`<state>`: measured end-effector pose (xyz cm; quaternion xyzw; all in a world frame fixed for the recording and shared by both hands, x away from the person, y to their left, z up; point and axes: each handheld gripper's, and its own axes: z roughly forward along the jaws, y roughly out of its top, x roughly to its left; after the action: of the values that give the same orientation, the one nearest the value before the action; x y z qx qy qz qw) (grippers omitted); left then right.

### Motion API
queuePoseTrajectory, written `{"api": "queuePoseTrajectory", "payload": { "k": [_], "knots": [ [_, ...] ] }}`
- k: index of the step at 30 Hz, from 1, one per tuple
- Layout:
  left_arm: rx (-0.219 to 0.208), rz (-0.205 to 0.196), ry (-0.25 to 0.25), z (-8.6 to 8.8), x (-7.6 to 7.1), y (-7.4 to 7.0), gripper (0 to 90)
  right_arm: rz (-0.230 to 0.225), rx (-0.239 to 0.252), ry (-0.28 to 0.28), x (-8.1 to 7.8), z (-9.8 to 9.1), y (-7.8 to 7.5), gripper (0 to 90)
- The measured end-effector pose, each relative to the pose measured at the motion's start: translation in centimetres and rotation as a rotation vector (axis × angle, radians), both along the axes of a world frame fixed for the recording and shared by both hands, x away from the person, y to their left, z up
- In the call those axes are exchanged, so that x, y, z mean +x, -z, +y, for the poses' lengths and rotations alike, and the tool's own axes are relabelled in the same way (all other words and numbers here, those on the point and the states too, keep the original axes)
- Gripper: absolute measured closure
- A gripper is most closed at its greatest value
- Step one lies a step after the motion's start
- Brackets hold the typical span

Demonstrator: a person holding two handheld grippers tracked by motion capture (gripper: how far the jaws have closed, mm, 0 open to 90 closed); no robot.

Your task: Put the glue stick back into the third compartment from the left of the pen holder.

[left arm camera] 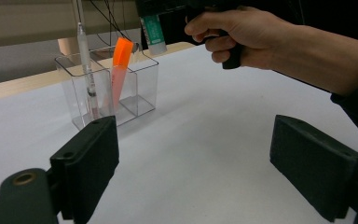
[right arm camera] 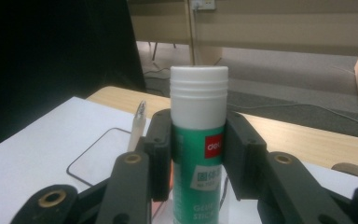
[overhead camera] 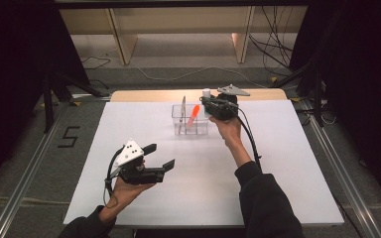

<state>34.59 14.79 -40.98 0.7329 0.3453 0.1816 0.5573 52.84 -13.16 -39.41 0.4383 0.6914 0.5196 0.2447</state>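
Partly hidden by black jaws, the green glue stick with a white cap (right arm camera: 199,130) stands upright in the right gripper (right arm camera: 199,154), clamped on both sides; its lower end is cut off at the bottom edge of the right gripper view. A red patch on its label reads "deli", and below it "GLUE" can just be made out (the smaller print is illegible). From the high view the stick (overhead camera: 206,92) is held up just beside the clear plastic divided organiser (overhead camera: 190,122), at its far right corner. An orange highlighter (left arm camera: 120,70) and a slim clear pen (left arm camera: 85,60) stand inside. Nearer the person, the left gripper (overhead camera: 159,156) hovers with jaws spread, grasping nothing.
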Motion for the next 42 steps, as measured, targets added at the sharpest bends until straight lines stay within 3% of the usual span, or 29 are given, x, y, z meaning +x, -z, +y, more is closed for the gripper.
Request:
{"api": "queuePoseTrajectory", "payload": {
  "k": [18,22,25,34,36,39,42],
  "knots": [
    [-0.005,0.002,0.003,0.0,0.0,0.0,15.1,0.025,0.009,0.041,1.5,1.1,1.1,65.9],
    [-0.006,0.001,0.003,0.0,0.0,0.0,15.1,0.036,0.045,0.041,1.7,1.1,1.3,65.9],
    [-0.004,0.004,0.007,-0.1,0.0,0.0,15.1,0.025,0.023,0.046,1.6,1.4,1.4,65.8],
    [-0.002,0.004,0.009,-0.1,0.0,0.0,15.0,0.06,0.038,0.037,1.9,1.5,2.0,65.4],
    [-0.001,0.003,0.009,-0.1,0.0,0.0,15.0,0.066,0.036,0.037,1.9,1.6,2.0,60.1],
    [-0.004,0.004,0.008,-0.1,0.0,0.0,15.1,0.067,0.083,0.033,1.7,1.3,1.4,43.0],
    [-0.004,0.003,0.007,-0.1,0.0,0.0,15.0,0.058,0.097,0.02,1.3,0.6,0.5,42.1]
  ]
}}
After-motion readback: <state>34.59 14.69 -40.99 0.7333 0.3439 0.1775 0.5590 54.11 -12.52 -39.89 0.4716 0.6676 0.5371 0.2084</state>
